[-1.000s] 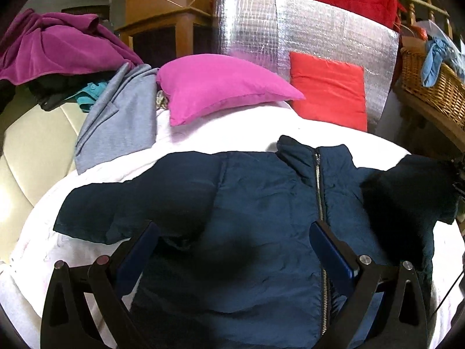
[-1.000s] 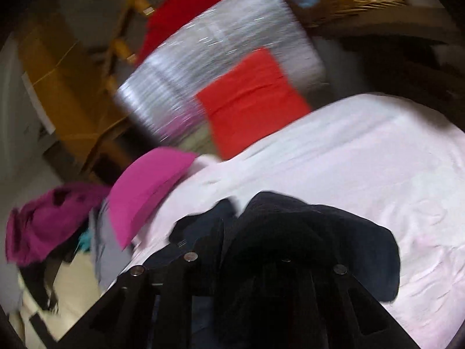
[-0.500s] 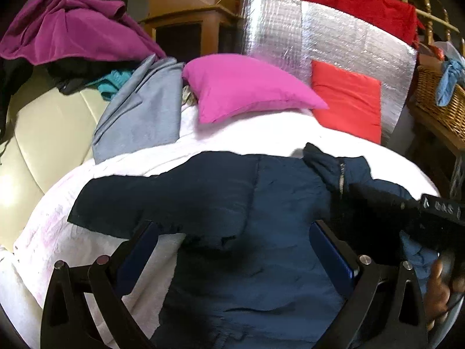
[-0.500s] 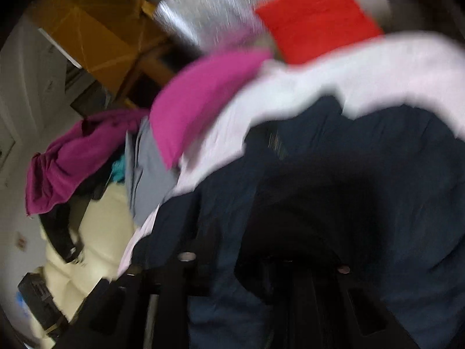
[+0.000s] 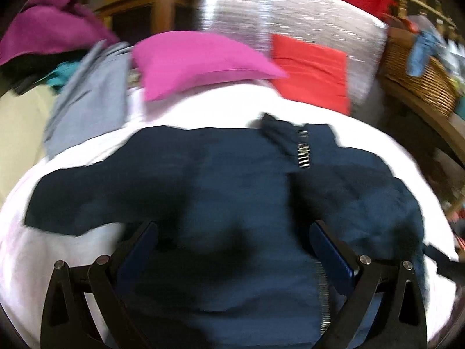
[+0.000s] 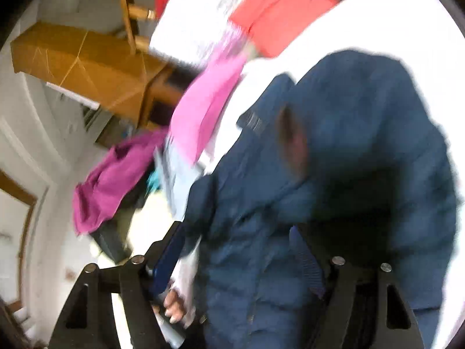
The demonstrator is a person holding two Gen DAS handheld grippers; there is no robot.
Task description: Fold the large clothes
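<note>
A navy zip-up jacket [image 5: 232, 180] lies front-up on the white bed cover [image 5: 363, 133], its left sleeve [image 5: 72, 200] stretched out to the side. The right sleeve [image 6: 363, 122] lies folded in over the chest. My left gripper [image 5: 232, 229] hovers open over the jacket's lower front, nothing between its blue pads [image 5: 328, 250]. My right gripper [image 6: 238, 261] is low over the jacket's right side. Its jaws are opening, with jacket cloth beneath and between them but not pinched. Fingers of a hand [image 6: 174, 309] show by its left finger.
At the head of the bed lie a pink pillow [image 5: 200, 61], a red cushion [image 5: 314, 75] and a silver foil panel [image 5: 290, 20]. A grey garment [image 5: 87, 99] and a magenta heap [image 5: 49, 29] sit left. A wicker basket [image 5: 418, 72] stands right.
The right gripper swung in over the jacket from the right with the sleeve, then opened and let it go. The sleeve now lies across the chest. The left gripper dipped slightly.
</note>
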